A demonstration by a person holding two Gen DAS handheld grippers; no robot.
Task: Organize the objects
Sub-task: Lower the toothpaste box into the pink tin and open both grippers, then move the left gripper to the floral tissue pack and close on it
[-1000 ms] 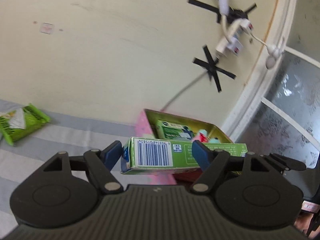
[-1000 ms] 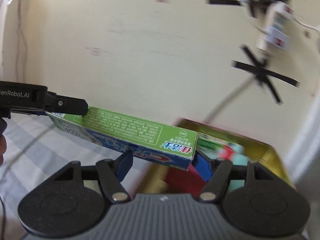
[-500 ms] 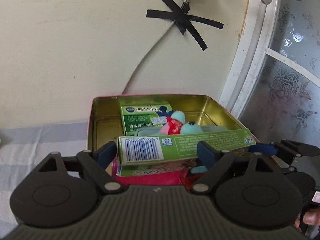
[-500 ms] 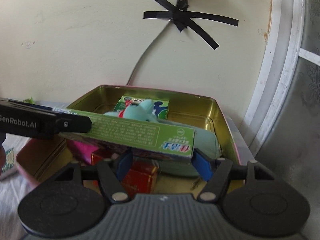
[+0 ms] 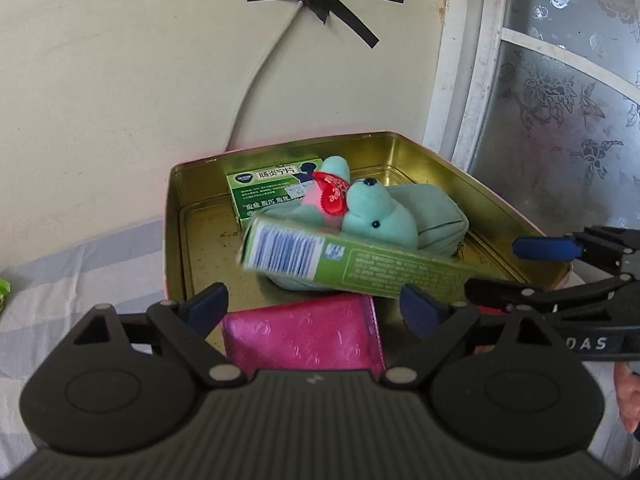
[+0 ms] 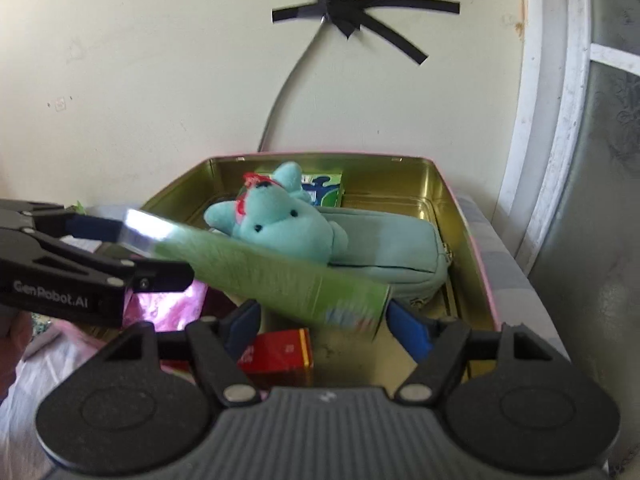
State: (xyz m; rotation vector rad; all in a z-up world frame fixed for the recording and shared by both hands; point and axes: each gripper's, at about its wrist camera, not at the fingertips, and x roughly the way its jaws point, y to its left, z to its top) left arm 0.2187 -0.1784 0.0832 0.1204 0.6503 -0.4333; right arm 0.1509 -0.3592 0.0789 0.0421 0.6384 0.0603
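A long green toothpaste box (image 5: 360,264) hangs slanted over the open gold-lined tin (image 5: 460,172), its barcode end toward the tin's left wall and its other end toward the right wall. The left gripper (image 5: 316,300) has its fingers apart and opening; the box's barcode end sits above and between them, and neither blue pad presses on it. The right gripper (image 6: 322,318) likewise has its fingers apart and opening around the box's printed end (image 6: 348,300), which looks blurred; whether the right pad still brushes the box corner cannot be told. Under the box lies a teal plush toy (image 5: 376,216) with a red heart tag, resting on a teal zip pouch (image 6: 392,248) along the tin's right half. A green medicine carton (image 5: 264,188) lies by the tin's far wall, a shiny pink wallet (image 5: 304,336) at its near edge, and a red box (image 6: 280,352) near the near right corner. The tin stands on a striped cloth against the wall.
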